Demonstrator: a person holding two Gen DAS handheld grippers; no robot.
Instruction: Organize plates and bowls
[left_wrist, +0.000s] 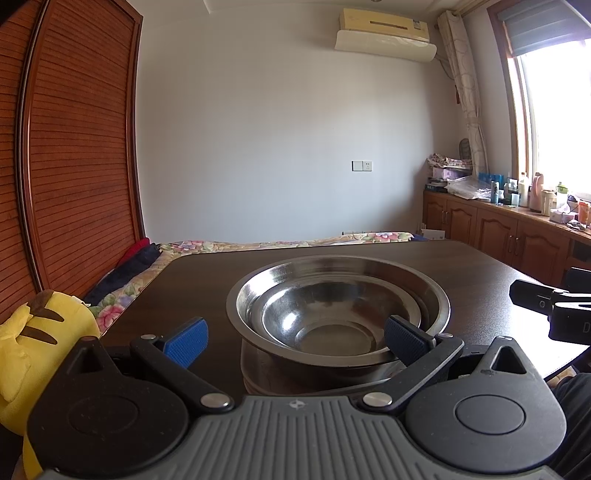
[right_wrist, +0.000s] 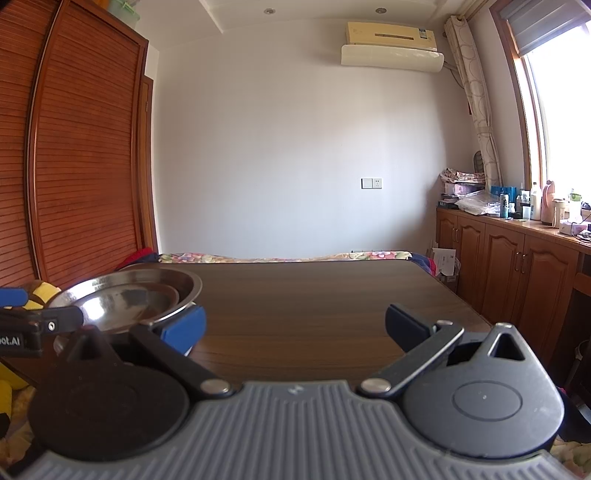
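Left wrist view: the left gripper (left_wrist: 295, 341) has its blue-padded fingers (left_wrist: 186, 341) spread wide and holds nothing. Just past them, 2 steel bowls sit nested on the dark wooden surface (left_wrist: 207, 280); the small bowl (left_wrist: 325, 325) lies inside the big bowl (left_wrist: 338, 291), both upright. The right-hand finger overlaps the near rim of the bowls in this view; I cannot tell if it touches. At the right edge, part of the right gripper (left_wrist: 550, 310) shows. A yellow plush (left_wrist: 33, 332) sits off the surface at the lower left, and a bed (left_wrist: 258, 244) with a flowered cover lies beyond.

Right wrist view: the right gripper (right_wrist: 295, 326) is also wide apart and empty, over bare surface (right_wrist: 295, 295). The bowls (right_wrist: 129, 299) lie to its left, with the left gripper (right_wrist: 33, 321) at their near side.
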